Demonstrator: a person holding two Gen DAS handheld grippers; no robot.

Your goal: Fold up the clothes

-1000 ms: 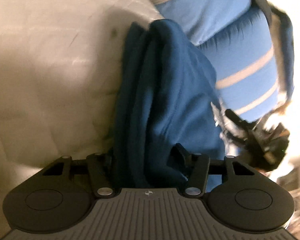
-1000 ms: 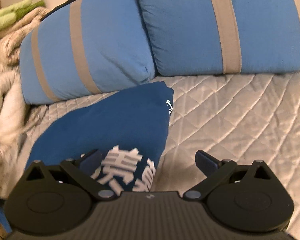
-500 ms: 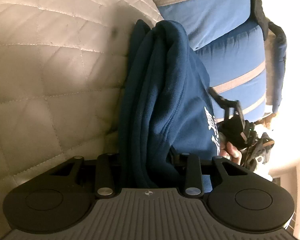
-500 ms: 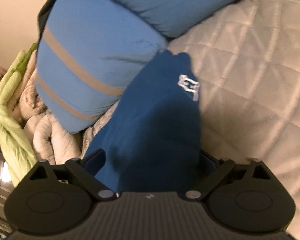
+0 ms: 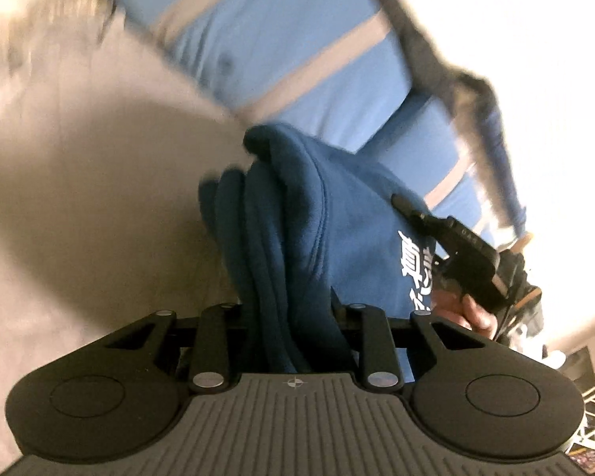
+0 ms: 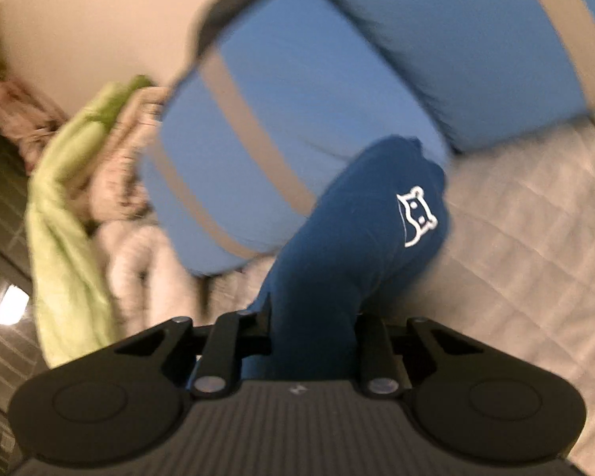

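Note:
A navy blue garment (image 5: 337, 218) with white printed lettering hangs bunched and folded over the quilted bed. My left gripper (image 5: 293, 309) has its jaws closing, and thick folds of the cloth are pinched between them. In the right wrist view the same garment (image 6: 357, 238) shows a small white logo (image 6: 416, 214). My right gripper (image 6: 313, 317) has its jaws closing too, with the cloth squeezed between them. One of the right gripper's fingers (image 5: 436, 224) lies against the garment's far side, and a hand (image 5: 472, 313) is behind it.
Blue pillows with grey stripes (image 6: 258, 139) (image 5: 297, 39) lie just behind the garment. The beige quilted bedspread (image 6: 515, 258) (image 5: 79, 198) spreads beneath. A light green blanket and a pale bundle of bedding (image 6: 71, 198) are piled at the left bed edge. Both views are blurred.
The right gripper went from wide open beside the garment to closed around it. The left jaws narrowed on the folds. Both grippers rose, lifting the garment off the bedspread.

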